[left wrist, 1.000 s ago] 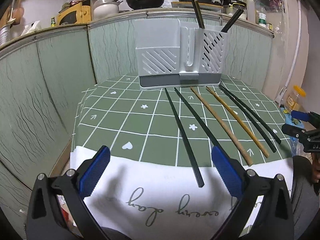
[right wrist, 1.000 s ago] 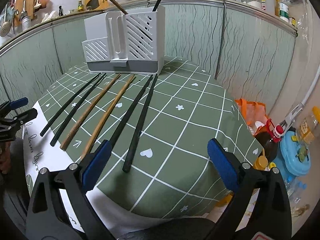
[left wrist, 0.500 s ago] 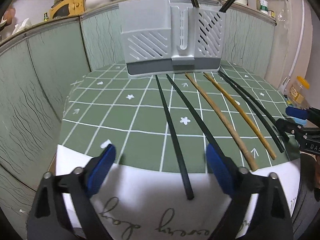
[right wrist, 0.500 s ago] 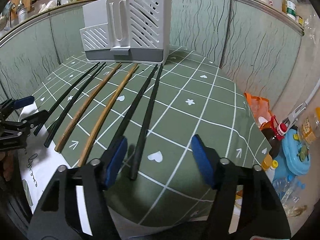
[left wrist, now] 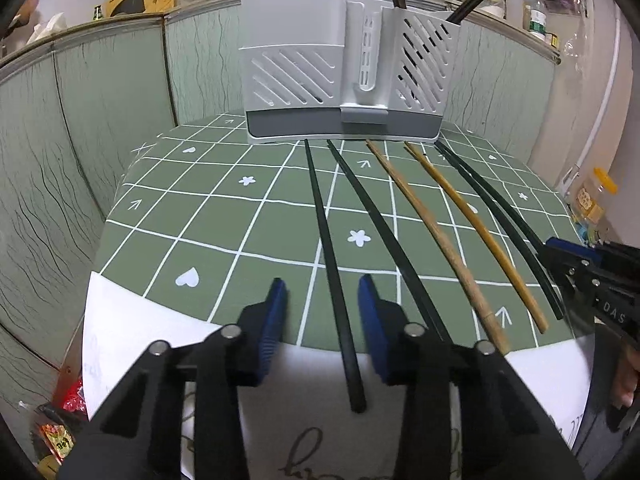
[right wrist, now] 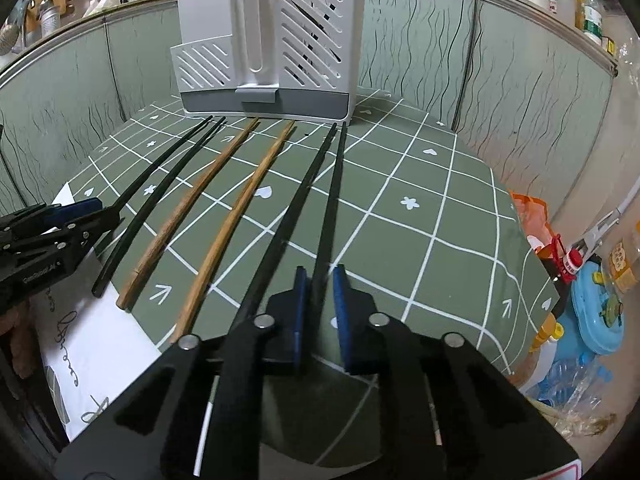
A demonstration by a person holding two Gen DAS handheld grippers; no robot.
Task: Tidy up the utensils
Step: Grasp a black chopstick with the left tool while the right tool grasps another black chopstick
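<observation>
The right tool (right wrist: 320, 292) has clenched on the near end of the outermost black chopstick (right wrist: 334, 200) on its side of the row; the blue pads sit against the stick, which runs on between them toward the holder. The left tool (left wrist: 322, 312) is closing around the outermost black chopstick (left wrist: 324, 232) at the other end of the row, but I can see a gap on either side, so the pads are not yet pressing on it. Taking the two outer sticks at their thick near ends looks sensible: each hand works its own flank without crossing, and the ends overhang the white paper (left wrist: 120, 320) at the tabletop (left wrist: 180, 220) edge, where there is room to pinch.

Between them lie the other four chopsticks, two wooden (left wrist: 432, 236) and two black, fanned with their tips toward the white utensil holder (left wrist: 344, 68) at the back. That fan points every stick at its destination. Two sticks already stand in the holder's slatted compartment (right wrist: 316, 32).

The butt of the right-hand stick is hidden under the tool's body, so how much is held I cannot tell. The tops of the standing sticks are cut off, and the writing on the paper is only partly readable.
</observation>
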